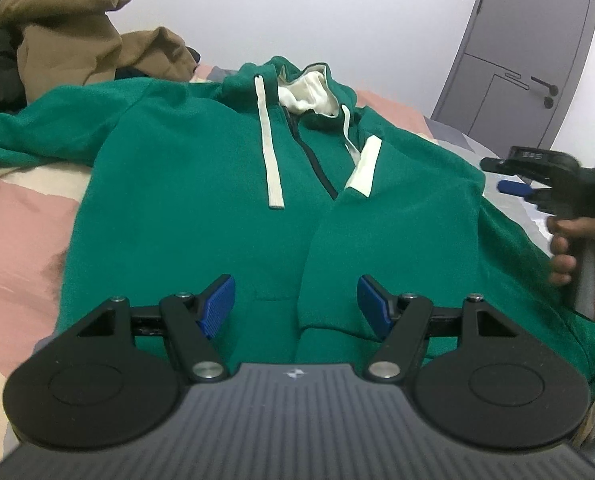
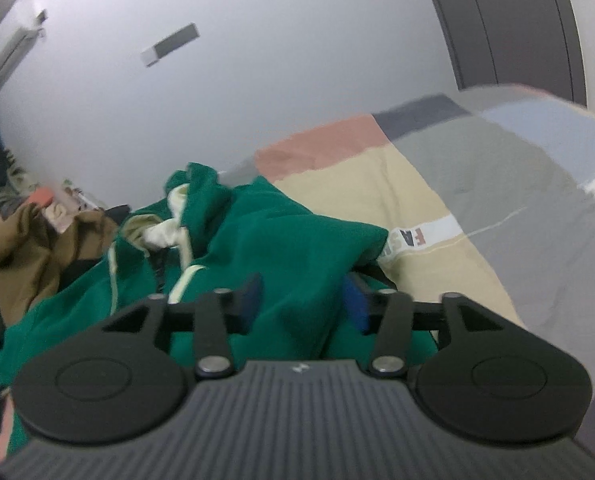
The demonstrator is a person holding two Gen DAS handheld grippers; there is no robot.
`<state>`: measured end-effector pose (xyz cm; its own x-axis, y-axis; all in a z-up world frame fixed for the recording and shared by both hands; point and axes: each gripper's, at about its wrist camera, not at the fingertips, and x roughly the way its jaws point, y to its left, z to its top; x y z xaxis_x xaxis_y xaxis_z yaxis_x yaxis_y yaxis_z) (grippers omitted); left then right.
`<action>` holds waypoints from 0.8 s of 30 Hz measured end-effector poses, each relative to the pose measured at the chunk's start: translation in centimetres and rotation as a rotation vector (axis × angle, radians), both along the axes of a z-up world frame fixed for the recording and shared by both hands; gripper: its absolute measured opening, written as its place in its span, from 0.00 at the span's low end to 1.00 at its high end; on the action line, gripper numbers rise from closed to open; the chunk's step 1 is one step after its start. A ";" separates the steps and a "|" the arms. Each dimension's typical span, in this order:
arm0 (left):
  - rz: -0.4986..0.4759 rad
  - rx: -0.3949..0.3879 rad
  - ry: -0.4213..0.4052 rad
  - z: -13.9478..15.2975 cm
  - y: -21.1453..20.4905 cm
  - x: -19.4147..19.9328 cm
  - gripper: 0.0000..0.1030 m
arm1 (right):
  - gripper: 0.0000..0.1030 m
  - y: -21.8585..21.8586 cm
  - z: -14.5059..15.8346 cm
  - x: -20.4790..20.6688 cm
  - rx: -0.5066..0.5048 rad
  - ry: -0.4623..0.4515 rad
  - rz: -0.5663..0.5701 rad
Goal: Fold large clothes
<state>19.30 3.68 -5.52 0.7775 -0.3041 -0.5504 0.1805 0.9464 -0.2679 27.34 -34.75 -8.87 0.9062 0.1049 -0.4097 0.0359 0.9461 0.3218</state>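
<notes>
The green hoodie [image 1: 185,184] lies flat on the bed [image 1: 13,240], front side up. One sleeve [image 1: 337,240] is already folded across the chest — the other sleeve and the body still look left to do. It looks soft and fuzzy, with white cords and a white hood lining. The left gripper [image 1: 295,304] hangs over it, jaws wide apart. The right gripper [image 2: 301,300] has its jaws apart too — green cloth sits between them, loose.

1. My left gripper [image 1: 295,306] is matt black plastic with ribbed blue pads [image 1: 217,304] and shiny metal pivot pins [image 1: 207,370].
2. The green fleecy cloth hoodie [image 1: 201,184] looks soft and matt, with woven cream drawstrings [image 1: 269,148].
3. The patchwork cloth bedcover [image 2: 437,200] looks smooth.
</notes>
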 end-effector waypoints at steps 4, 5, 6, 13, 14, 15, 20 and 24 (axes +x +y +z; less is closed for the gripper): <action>0.005 0.009 0.002 0.3 0.0 -0.6 0.70 | 0.52 1.9 1.7 -2.7 0.023 0.000 0.044; 0.007 0.016 0.001 0.3 0.0 -0.8 0.70 | 0.52 2.5 2.1 -3.4 0.028 0.003 0.058; 0.009 0.020 0.000 0.4 0.1 -1.0 0.70 | 0.52 3.3 2.4 -4.0 0.026 0.005 0.074; 0.067 0.028 -0.004 1.1 1.4 -1.7 0.77 | 0.52 9.9 1.3 -8.7 -0.028 0.034 0.224; 0.087 0.021 -0.002 1.2 1.8 -1.8 0.79 | 0.52 10.7 0.7 -9.4 -0.027 0.055 0.246; 0.105 0.014 0.001 1.2 2.2 -1.8 0.80 | 0.52 11.3 0.2 -9.9 -0.031 0.076 0.263; 0.204 0.000 0.029 1.1 4.5 -1.4 0.81 | 0.51 13.9 -2.5 -10.6 -0.081 0.220 0.307; 0.286 0.045 0.026 1.2 6.3 -1.1 0.81 | 0.50 14.8 -4.0 -10.3 -0.124 0.274 0.322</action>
<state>18.21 10.01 -4.32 0.8135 -0.0498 -0.5794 -0.1016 0.9688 -0.2260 17.00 -19.91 -12.90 0.6918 0.2991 -0.6573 -0.1987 0.9539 0.2250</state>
